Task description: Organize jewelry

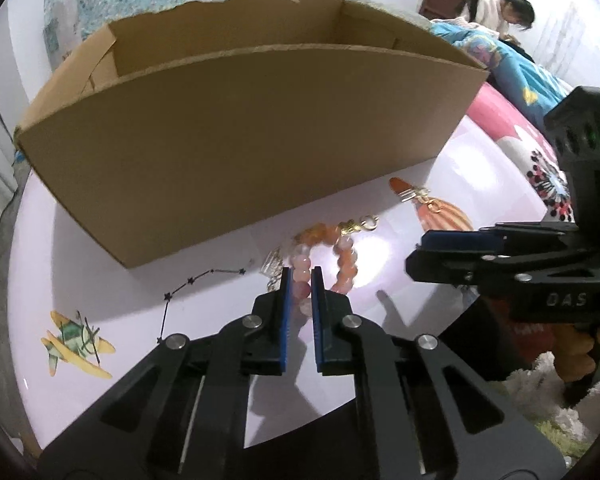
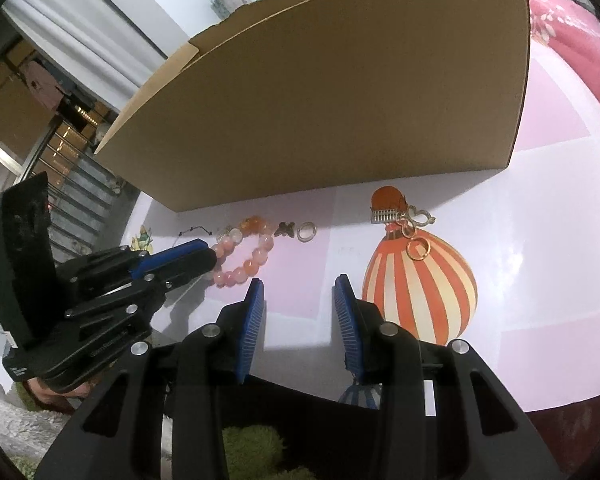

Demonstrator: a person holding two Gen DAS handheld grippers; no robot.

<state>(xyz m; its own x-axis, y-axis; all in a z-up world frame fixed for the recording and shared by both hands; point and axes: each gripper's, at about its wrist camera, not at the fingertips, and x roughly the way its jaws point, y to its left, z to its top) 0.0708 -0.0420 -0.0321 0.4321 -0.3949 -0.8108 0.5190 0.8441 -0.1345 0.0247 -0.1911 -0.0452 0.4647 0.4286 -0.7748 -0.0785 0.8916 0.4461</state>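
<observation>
On a pink printed table (image 2: 540,280), the left gripper (image 1: 301,280) pinches a pink-and-orange bead bracelet (image 2: 244,256) between its pads; the right gripper (image 2: 299,288) hovers half open, empty. Rings (image 2: 306,232) lie beyond, before a cardboard box (image 1: 240,160).

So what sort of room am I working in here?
Probably a bedroom at home: a bed with a blue cartoon quilt, a low table with a balloon print, and green shaggy carpet underneath.

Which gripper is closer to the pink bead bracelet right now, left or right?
Left. The left gripper is closed on the bead bracelet on the table. The right gripper hangs open off to the side, apart from it, nothing between its fingers.
</observation>
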